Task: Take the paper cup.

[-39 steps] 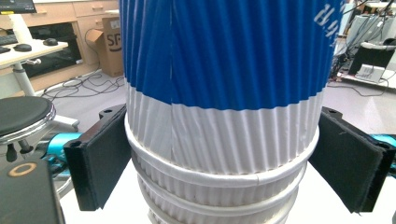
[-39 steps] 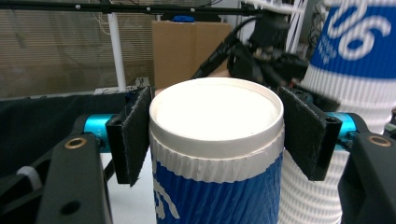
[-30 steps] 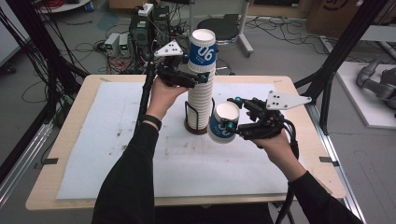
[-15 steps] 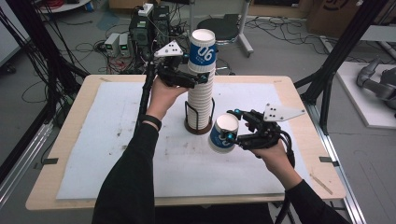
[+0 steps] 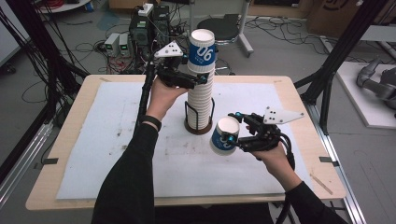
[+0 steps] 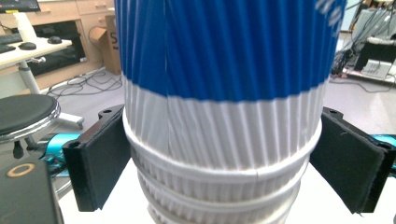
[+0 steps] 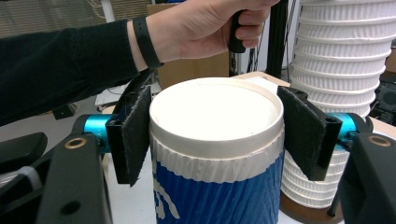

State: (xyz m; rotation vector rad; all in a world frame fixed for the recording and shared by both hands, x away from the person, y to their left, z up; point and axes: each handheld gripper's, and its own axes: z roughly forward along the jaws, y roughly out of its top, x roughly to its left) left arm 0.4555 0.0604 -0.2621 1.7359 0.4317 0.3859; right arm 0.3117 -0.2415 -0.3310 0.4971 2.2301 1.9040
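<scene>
I take the stack of paper cups in its dark wire holder as my landmark; it stands upright near the middle of the white mat, its long axis vertical and the top cup's open mouth facing up. My right gripper is clamped on a single blue-and-white cup, just in front of and to the right of the stack's base, low over the mat. In the right gripper view the pads press on both sides of the cup's rim band. That cup's axis is tilted, not upright: in the high view its white mouth leans up and back toward the stack while the blue body points down and toward me. I cannot tell whether its bottom touches the mat.

My left gripper sits up at the stack's upper part, its jaws standing on either side of the ribbed white section just under the top cup's blue band. In the left gripper view the left pad touches the rim; the right one looks just off it, so I cannot tell whether they clamp.
</scene>
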